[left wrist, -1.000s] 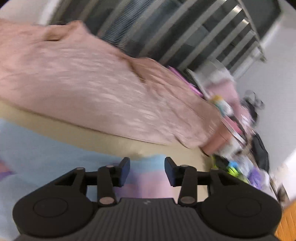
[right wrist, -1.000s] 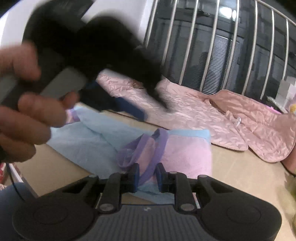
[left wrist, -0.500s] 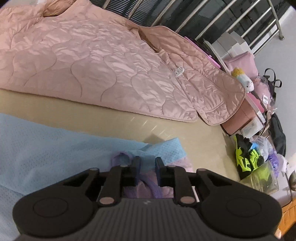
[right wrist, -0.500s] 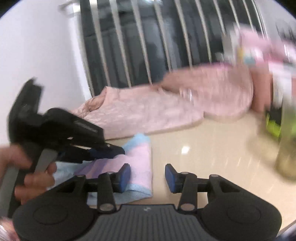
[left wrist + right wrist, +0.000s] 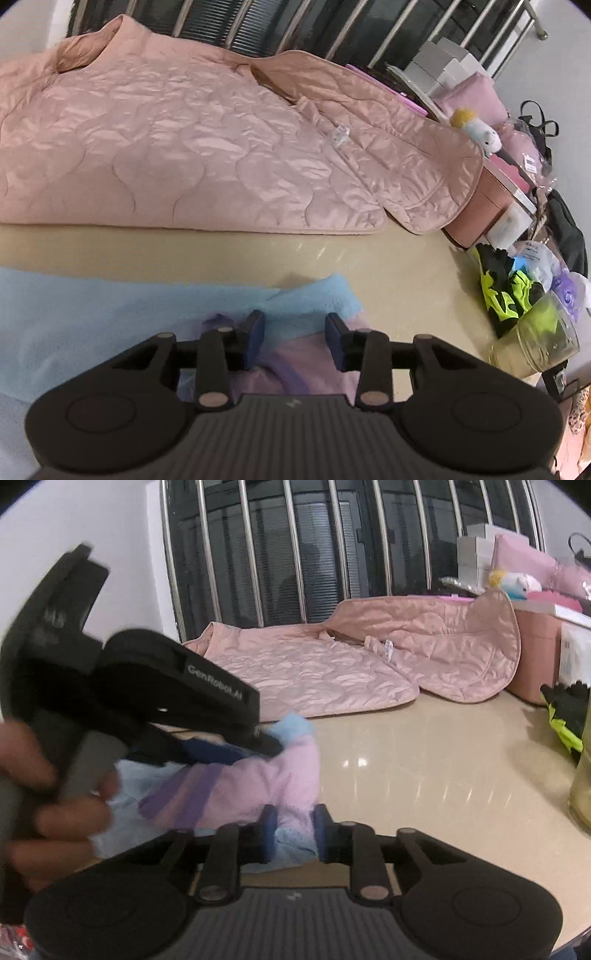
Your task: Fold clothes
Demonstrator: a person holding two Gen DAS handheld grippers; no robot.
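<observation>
Garment: a thin mesh top [image 5: 110, 310] in pale blue with pink and purple panels, soft and dotted with tiny holes, lying rumpled on the near part of the table.
Table: glossy beige top [image 5: 399, 266], smooth enough to throw back the ceiling lights.
Quilted jacket: a puffy pink satin jacket [image 5: 192, 147], stitched in curved scallops, spread flat behind the mesh top and apart from it.
Left gripper: black, with blue pads [image 5: 294, 334]; jaws opening, standing apart over the blue and pink fabric, pressing on nothing I can see.
Right gripper: jaws [image 5: 291, 829] closing around a fold at the pink and blue hem; pads not yet pinching it.
Right view only: a hand [image 5: 48, 808] around the left tool's handle, blurred.
Left view only: a clear plastic jar [image 5: 535, 343] at the table's right edge.
</observation>
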